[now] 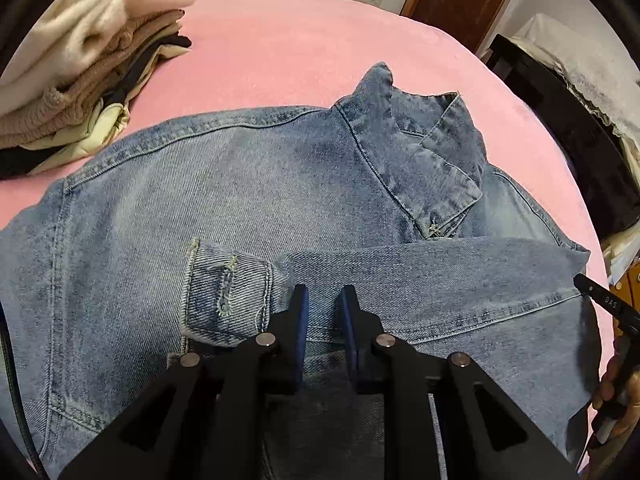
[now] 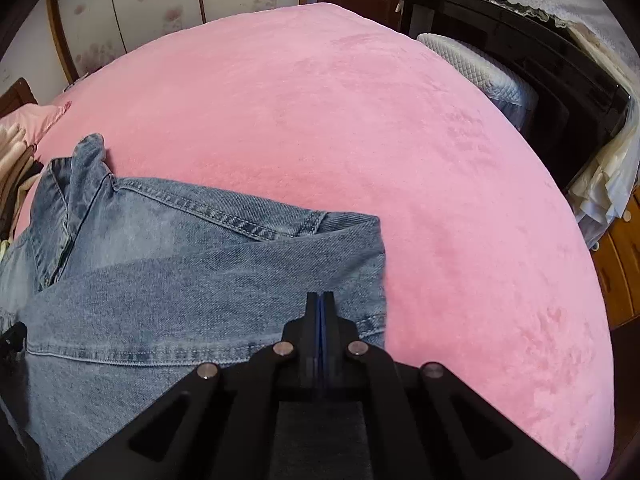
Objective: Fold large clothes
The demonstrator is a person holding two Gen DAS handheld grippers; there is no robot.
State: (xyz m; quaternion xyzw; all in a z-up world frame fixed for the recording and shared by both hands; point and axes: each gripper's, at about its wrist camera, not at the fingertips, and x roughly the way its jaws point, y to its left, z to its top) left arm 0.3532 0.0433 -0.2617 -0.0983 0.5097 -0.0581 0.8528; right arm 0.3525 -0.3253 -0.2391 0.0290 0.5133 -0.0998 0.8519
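On the pink bed (image 2: 360, 120), a denim jacket (image 1: 240, 184) is lying back-up, spread across the near half, one sleeve (image 1: 420, 276) already folded across the body with its cuff (image 1: 228, 284) sitting centre-left. Nearest us, the left gripper (image 1: 323, 300) is hovering just over that sleeve, jaws parted a modest gap, gripping nothing; whether the tips are brushing the denim is hard to call. The right gripper (image 2: 320, 304) is poised over the jacket's right edge, jaws pressed fully together, and nothing is showing pinched between them. To do this step well, I'd say, the sleeve wants pressing flat and straight along the back before the next fold, so no ridge gets trapped. Further off, the collar (image 1: 432, 152) is standing rumpled, and beyond it a stack of clothes (image 1: 92, 76) is waiting at far left.
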